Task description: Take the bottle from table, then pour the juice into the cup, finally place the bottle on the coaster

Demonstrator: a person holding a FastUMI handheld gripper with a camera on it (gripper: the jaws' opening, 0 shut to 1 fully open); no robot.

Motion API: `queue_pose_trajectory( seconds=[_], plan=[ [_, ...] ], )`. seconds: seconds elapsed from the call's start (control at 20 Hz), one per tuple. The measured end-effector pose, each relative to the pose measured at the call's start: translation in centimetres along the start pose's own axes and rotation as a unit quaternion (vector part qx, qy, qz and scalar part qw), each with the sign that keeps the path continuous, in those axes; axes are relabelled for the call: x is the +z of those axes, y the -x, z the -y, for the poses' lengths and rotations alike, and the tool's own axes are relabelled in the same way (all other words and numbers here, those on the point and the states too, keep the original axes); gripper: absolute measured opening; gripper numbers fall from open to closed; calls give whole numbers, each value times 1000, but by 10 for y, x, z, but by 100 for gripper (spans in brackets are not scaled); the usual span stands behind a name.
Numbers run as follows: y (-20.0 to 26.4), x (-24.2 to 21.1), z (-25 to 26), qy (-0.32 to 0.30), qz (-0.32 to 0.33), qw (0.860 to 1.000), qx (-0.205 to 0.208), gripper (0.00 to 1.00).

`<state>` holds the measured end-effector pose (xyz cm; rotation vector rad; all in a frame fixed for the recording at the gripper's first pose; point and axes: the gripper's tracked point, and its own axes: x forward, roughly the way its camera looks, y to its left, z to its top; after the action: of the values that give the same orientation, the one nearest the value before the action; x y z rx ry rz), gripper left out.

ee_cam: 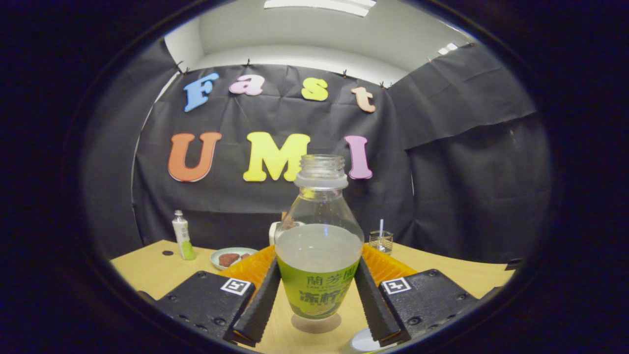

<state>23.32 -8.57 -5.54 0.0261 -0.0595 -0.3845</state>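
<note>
A clear, uncapped bottle (318,246) with a green label stands upright between my fingers, about half full of cloudy juice. My gripper (317,265) is shut on the bottle, with one finger pressing each side of the labelled lower body. The bottle's shadow lies on the wooden table (442,275) just under its base, so it looks slightly raised. A white cup-like object (273,231) is partly hidden behind the bottle's left shoulder. A pale round object (364,340) peeks out by the base of my right finger; I cannot tell what it is.
A small white and green bottle (182,236) stands at the table's far left, with a small dark disc (167,252) beside it. A plate (221,263) of reddish-brown food sits beyond my left finger. A clear holder (381,241) with a white stick stands at the far right.
</note>
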Motion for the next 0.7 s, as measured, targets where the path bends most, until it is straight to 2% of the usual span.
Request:
queue_pose_trajectory(
  seconds=[0.2, 0.35, 0.55, 0.7],
  plan=[
    [-29, -36, 7, -2, -52, 998, -26, 83],
    [-40, -46, 2, -16, -58, 998, -30, 82],
    [-49, -63, 0, 13, -79, 996, -47, 83],
    [-54, -77, -7, 6, -100, 994, -34, 83]
  ],
)
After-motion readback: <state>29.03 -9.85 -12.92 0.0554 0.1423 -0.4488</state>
